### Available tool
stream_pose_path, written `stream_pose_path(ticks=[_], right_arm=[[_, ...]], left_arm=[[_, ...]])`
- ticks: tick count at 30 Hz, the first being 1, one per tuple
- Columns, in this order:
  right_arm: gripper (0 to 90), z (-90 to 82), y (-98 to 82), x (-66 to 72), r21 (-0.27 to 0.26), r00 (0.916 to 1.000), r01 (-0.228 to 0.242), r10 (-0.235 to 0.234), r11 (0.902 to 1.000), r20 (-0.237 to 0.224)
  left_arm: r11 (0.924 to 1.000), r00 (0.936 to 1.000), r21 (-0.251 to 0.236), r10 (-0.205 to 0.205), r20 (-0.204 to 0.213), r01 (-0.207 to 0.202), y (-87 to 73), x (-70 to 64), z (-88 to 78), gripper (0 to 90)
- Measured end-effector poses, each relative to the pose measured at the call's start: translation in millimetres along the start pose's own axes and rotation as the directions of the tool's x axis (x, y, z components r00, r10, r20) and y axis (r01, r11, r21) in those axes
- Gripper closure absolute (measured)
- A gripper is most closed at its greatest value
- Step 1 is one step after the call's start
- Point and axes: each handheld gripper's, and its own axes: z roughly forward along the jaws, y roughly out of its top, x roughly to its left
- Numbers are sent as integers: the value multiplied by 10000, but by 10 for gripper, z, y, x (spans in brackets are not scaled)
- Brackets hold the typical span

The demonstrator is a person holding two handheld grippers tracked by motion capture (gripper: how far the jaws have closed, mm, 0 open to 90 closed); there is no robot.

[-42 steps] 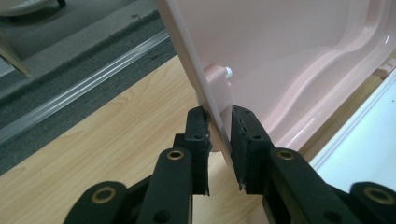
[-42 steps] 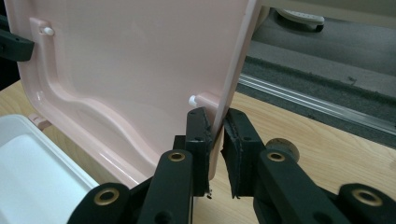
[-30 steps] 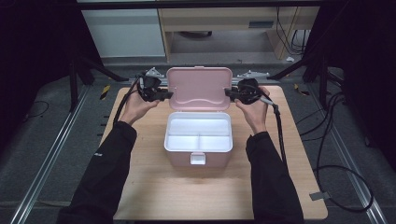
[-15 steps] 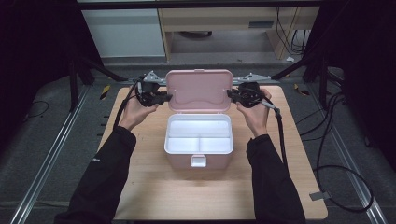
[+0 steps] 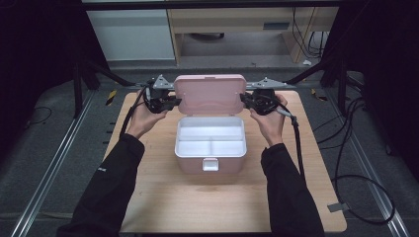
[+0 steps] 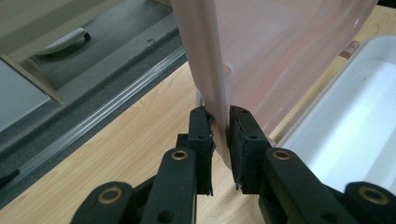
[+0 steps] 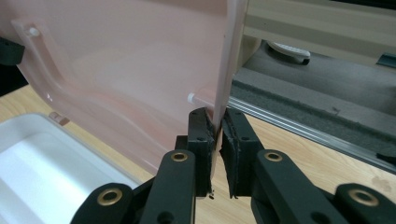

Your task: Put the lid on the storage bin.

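Observation:
A pink box with a white divided tray inside stands open on the wooden table. Its pink lid is raised upright at the back. My left gripper is shut on the lid's left edge, and the left gripper view has its pads pinching the lid's rim. My right gripper has just been closing and is shut on the lid's right edge. Its pads press the thin wall of the lid.
A white latch sticks out from the box's front. Black cables trail off the table's right side. Metal rails run along the left, and a cabinet stands behind the table.

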Motion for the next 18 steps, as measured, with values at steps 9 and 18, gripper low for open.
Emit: stream_pose_path(ticks=[9,18], right_arm=[[789,-174,-52,91,14,9993,61,-60,10000,-360],[691,-350,-198,180,19,9953,321,-318,9995,-911]], left_arm=[[9992,9992,-18,412,-20,-412,-71,-138,-138,799],[9968,9968,-82,800,44,-799,-212,-294,-241,751]])
